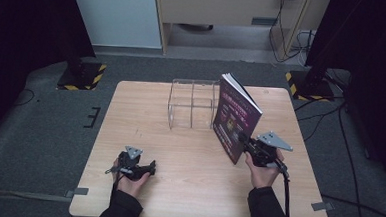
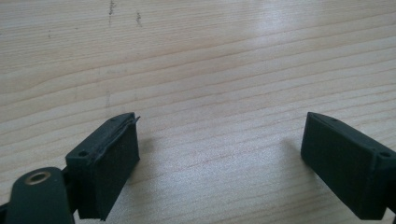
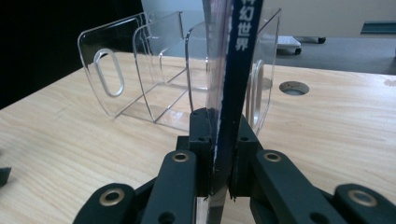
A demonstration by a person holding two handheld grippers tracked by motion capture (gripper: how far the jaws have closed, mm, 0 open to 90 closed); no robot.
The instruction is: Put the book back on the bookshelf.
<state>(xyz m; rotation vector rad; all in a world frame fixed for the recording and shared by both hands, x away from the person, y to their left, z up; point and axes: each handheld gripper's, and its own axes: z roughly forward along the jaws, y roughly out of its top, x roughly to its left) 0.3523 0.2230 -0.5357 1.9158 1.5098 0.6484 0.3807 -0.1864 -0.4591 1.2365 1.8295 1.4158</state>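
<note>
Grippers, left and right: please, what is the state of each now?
Left gripper: open, holding nothing, over the wooden table.
Right gripper: shut on the upright dark-covered book.

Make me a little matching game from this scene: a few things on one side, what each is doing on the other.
Things:
1. left gripper
2. right gripper
3. book
4. clear plastic rack

States:
A. stands at the far side of the table, nothing in it
B. held upright, spine toward the gripper
C. open, low over bare wood
D. shut on something

Pairs: 1-C, 2-D, 3-B, 4-A
</note>
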